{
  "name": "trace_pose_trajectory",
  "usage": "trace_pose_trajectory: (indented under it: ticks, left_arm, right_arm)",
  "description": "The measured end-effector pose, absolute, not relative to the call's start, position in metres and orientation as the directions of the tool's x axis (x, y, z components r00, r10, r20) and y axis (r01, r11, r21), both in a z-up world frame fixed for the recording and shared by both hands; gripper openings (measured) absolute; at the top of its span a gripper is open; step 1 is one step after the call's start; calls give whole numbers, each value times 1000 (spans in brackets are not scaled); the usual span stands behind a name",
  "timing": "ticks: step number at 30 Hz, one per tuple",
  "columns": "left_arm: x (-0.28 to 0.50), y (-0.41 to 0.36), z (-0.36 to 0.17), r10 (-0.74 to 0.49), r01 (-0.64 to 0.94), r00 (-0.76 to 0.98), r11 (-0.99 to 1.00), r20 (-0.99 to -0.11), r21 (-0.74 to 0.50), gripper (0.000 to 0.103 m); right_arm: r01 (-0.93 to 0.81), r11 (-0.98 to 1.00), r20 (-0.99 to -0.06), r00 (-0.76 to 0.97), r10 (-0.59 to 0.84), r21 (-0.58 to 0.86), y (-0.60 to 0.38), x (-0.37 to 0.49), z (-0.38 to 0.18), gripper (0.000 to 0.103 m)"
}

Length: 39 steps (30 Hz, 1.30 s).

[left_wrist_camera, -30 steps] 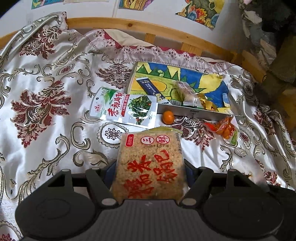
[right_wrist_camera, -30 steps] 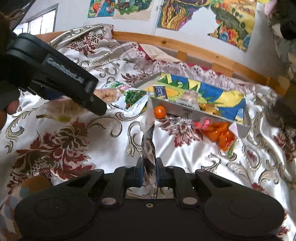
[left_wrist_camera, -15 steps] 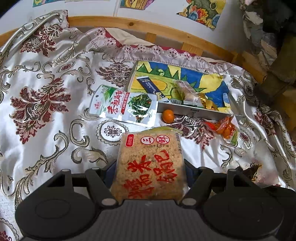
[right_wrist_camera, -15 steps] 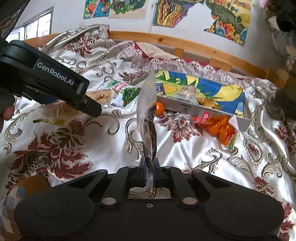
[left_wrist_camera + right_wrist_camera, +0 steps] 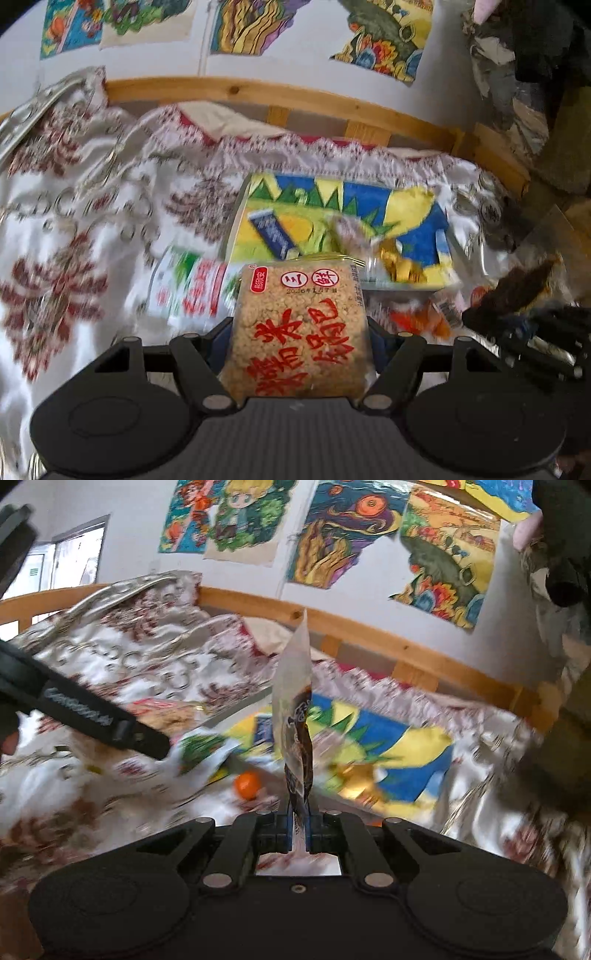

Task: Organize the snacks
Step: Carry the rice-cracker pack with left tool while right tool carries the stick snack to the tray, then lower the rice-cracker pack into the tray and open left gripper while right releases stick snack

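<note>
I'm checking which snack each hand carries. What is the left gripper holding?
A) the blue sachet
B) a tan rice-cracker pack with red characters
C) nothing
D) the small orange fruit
B: in the left wrist view the left gripper is clamped on both sides of the tan rice-cracker pack; the small orange fruit lies on the bedspread and the blue sachet sits in the tray.

The left tongs (image 5: 300,334) are matte black plastic: two angular linkage arms with silver pivot pins, blue pads on the inner faces, a ribbed grey housing between two round black discs. The right tongs (image 5: 299,825) share that build, with blue pads, four silver pins and one small screw at the housing's centre. Seen from the right wrist, the left tool's black bar carries blurred white lettering.
</note>
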<state>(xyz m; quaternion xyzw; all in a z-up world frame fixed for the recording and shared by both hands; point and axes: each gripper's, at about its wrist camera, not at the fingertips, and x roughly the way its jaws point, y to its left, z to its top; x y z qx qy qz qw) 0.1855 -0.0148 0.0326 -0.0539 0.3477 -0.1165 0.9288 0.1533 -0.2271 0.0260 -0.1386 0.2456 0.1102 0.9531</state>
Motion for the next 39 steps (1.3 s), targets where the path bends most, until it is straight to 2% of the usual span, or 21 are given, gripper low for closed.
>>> trace_pose_trajectory:
  ticks: [9, 13, 24, 32, 36, 39]
  left_arm:
    - [268, -65, 33, -281, 199, 772, 959, -570, -203, 75]
    - [303, -86, 19, -294, 200, 758, 954, -582, -221, 75]
    - [346, -128, -1, -205, 153, 739, 979, -642, -137, 75]
    - [357, -157, -5, -143, 148, 720, 988, -679, -51, 75]
    - [362, -167, -10, -119, 136, 705, 990, -699, -31, 75]
    - [364, -169, -13, -114, 129, 694, 991, -711, -32, 76]
  right_arm:
    - [-198, 978, -475, 868, 146, -62, -275, 251, 14, 5]
    - [-188, 982, -491, 858, 154, -20, -285, 276, -1, 6]
    - [-107, 981, -532, 827, 179, 163, -318, 311, -28, 6]
    - [-40, 966, -570, 801, 185, 257, -342, 323, -44, 17]
    - [-35, 961, -579, 792, 194, 274, -345, 325, -47, 18]
    - [-43, 959, -583, 786, 205, 279, -343, 325, -45, 26]
